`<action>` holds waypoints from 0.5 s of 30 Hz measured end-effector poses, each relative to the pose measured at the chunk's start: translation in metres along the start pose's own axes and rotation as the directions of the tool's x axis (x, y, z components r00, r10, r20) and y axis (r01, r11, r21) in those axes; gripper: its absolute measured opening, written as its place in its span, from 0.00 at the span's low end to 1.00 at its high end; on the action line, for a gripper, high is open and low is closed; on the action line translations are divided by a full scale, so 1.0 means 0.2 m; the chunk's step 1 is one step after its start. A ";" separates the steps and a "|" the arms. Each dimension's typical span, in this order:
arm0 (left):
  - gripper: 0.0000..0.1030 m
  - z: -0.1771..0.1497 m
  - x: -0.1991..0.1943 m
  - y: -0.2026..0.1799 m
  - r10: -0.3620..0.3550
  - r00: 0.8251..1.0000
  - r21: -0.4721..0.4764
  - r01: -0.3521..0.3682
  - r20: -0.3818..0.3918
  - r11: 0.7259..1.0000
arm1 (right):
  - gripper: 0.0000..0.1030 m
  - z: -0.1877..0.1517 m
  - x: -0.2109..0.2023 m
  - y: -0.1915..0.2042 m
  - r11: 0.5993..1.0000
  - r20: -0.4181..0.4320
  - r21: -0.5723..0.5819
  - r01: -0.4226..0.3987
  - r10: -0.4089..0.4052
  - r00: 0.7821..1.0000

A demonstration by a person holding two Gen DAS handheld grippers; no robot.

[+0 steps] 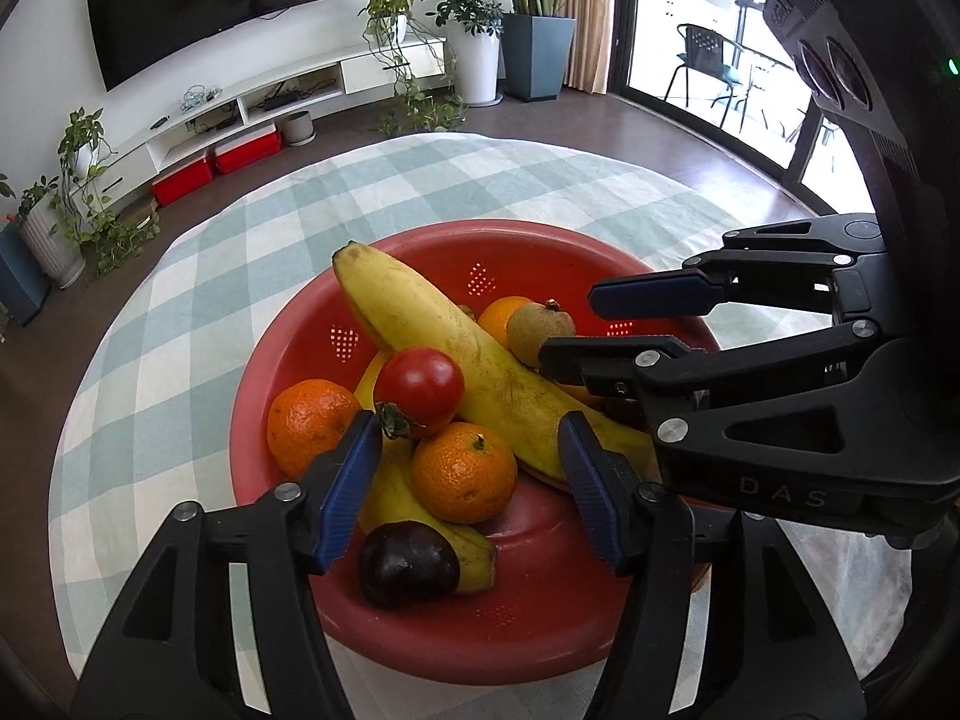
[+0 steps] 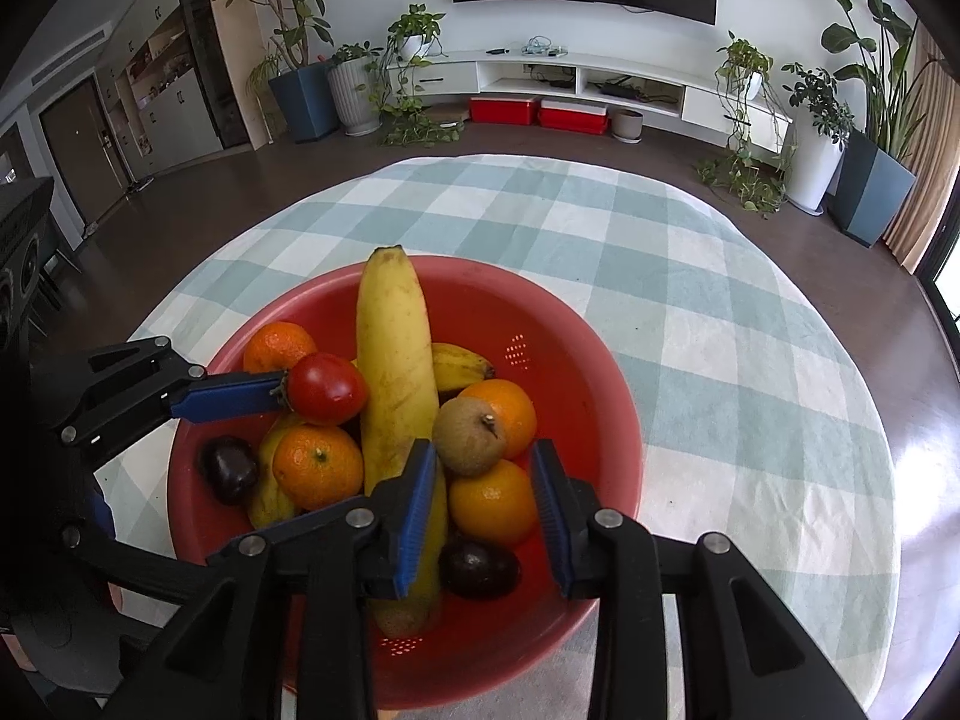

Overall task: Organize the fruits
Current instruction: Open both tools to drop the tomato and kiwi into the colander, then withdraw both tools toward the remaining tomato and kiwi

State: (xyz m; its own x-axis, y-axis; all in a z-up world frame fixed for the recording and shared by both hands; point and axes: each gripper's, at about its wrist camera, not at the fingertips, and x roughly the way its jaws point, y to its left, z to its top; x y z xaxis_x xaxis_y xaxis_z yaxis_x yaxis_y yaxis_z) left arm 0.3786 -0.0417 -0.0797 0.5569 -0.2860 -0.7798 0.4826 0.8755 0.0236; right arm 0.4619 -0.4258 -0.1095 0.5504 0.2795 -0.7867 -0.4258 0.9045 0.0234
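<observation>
Left wrist: left gripper (image 1: 471, 483) half open over red colander (image 1: 288, 324) on checked cloth (image 1: 198, 276), straddling 1 orange (image 1: 463, 473), gripping nothing. Right wrist: right gripper (image 2: 483, 507) slightly open, empty, above another orange (image 2: 493, 501) beside long banana (image 2: 396, 360).

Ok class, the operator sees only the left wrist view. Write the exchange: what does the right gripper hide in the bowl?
Observer: A dark fruit lies below the right gripper, beside the big banana.
Operator: Anything else there?
Observer: An orange sits between that dark fruit and the kiwi.
Operator: And behind the big banana?
Observer: A small banana lies against it, towards the far wall of the bowl.
</observation>
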 end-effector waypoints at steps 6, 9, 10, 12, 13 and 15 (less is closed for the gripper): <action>0.94 0.00 -0.20 -0.04 0.047 0.995 0.012 -0.048 0.087 0.999 | 0.68 -0.06 -0.25 -0.01 0.999 0.124 0.033 0.002 -0.006 0.992; 1.00 -0.04 -0.34 -0.06 0.062 0.988 0.014 -0.065 0.143 0.998 | 0.81 -0.15 -0.40 -0.04 0.995 0.202 0.091 -0.034 0.015 0.979; 1.00 -0.06 -0.38 -0.07 0.068 0.986 0.013 -0.071 0.155 0.997 | 0.83 -0.20 -0.43 -0.05 0.993 0.220 0.109 -0.049 0.024 0.975; 1.00 -0.13 -0.44 -0.09 0.072 0.983 0.005 -0.074 0.171 0.997 | 0.83 -0.29 -0.48 -0.05 0.987 0.236 0.138 -0.083 0.048 0.970; 1.00 -0.17 -0.47 -0.10 0.067 0.982 0.002 -0.069 0.179 0.998 | 0.83 -0.34 -0.49 -0.05 0.985 0.228 0.150 -0.090 0.054 0.972; 1.00 -0.26 -0.51 -0.11 0.066 0.982 -0.013 -0.065 0.179 0.998 | 0.83 -0.43 -0.50 -0.04 0.979 0.212 0.173 -0.102 0.065 0.975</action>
State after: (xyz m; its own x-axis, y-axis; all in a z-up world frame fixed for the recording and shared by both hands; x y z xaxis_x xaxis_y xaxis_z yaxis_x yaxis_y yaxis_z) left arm 0.2761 -0.0117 -0.0321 0.6997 -0.2923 -0.6518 0.4364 0.8973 0.0661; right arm 0.3474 -0.4887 -0.0843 0.6613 0.3991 -0.6352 -0.3488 0.9132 0.2106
